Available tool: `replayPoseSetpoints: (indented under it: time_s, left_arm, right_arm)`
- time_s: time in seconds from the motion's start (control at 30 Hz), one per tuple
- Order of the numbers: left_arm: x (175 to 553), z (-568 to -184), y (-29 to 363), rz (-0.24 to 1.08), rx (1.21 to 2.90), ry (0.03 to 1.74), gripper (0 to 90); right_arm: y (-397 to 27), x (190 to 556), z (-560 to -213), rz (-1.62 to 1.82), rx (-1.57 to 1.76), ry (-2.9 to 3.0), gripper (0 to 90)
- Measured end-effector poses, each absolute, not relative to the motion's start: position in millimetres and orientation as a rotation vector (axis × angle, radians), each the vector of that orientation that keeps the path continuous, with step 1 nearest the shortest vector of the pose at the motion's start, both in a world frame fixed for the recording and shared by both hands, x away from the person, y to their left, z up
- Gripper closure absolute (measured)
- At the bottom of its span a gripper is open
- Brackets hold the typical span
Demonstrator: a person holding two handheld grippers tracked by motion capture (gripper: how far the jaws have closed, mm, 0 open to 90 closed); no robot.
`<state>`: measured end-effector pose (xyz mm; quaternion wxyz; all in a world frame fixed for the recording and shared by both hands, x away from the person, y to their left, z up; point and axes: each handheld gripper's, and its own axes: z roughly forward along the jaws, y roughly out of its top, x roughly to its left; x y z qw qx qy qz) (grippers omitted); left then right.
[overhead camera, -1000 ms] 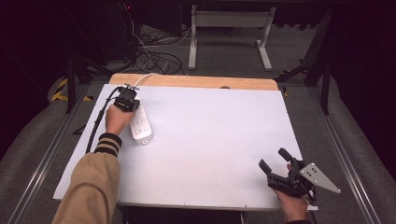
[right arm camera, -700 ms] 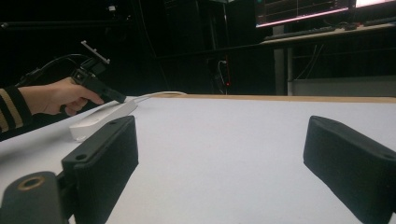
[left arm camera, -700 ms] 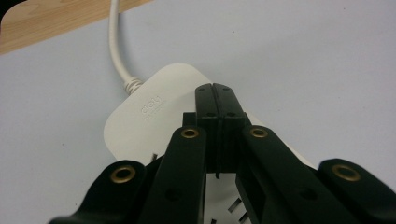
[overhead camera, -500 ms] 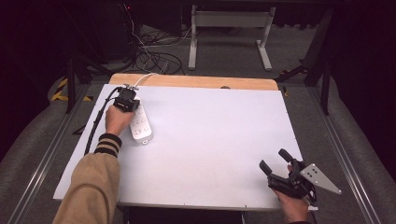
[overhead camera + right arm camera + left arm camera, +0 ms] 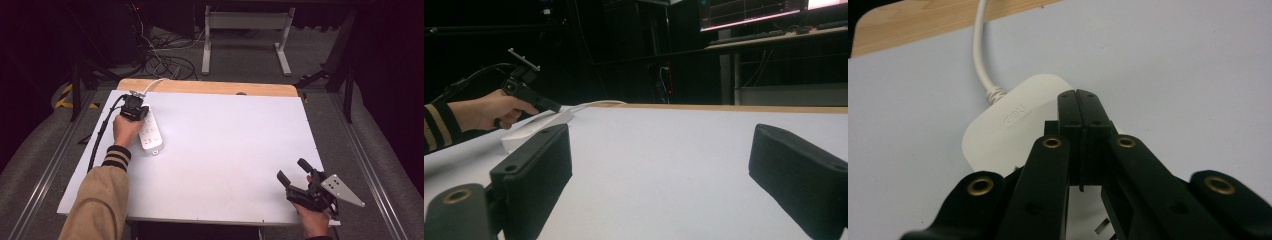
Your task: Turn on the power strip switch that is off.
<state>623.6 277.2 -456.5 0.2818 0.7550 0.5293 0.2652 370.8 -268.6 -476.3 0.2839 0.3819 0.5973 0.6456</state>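
A white power strip [image 5: 150, 132] lies near the left side of the white table [image 5: 240, 135], its cord [image 5: 980, 50] running off over the far edge. My left gripper [image 5: 136, 112] is held over the strip's far end, tips down. In the left gripper view its jaws [image 5: 1078, 100] are pressed together, with nothing seen between them, just above the strip's rounded end [image 5: 1008, 125]. My right gripper [image 5: 291, 170] rests at the table's front right corner, open, with bare table between its jaws [image 5: 664, 165]. The right gripper view also shows the strip [image 5: 536, 125] and the left gripper [image 5: 549, 106] farther off.
A wooden strip [image 5: 210, 87] runs along the table's far edge. Beyond it, loose cables [image 5: 165, 62] lie on the floor beside a white desk frame [image 5: 245, 20]. Metal rails [image 5: 45, 175] flank the table. Lit monitors [image 5: 749, 10] stand in the dark background.
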Motion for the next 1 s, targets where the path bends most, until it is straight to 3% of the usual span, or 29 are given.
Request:
replayPoseSetpoints:
  time_s: [0.33, 0.67, 0.87, 1.0]
  left_arm:
    - [621.5, -458.6, 275.5, 0.732, 2.014, 1.399, 90.0]
    - [602.5, -456.8, 291.8, 0.859, 1.796, 1.328, 90.0]
    - [567.8, -435.9, 286.0, 0.987, 1.648, 1.211, 90.0]
    - [523.2, -423.0, 281.6, 1.061, 1.522, 1.147, 90.0]
  right_arm:
    - [-268.3, 370.6, -475.8, 1.741, 1.021, 1.598, 10.8]
    - [-268.1, 369.0, -473.7, 1.731, 1.011, 1.592, 10.8]
    - [-265.0, 373.0, -472.6, 1.730, 0.996, 1.599, 10.8]
    - [-263.7, 375.3, -471.7, 1.725, 0.979, 1.603, 10.7]
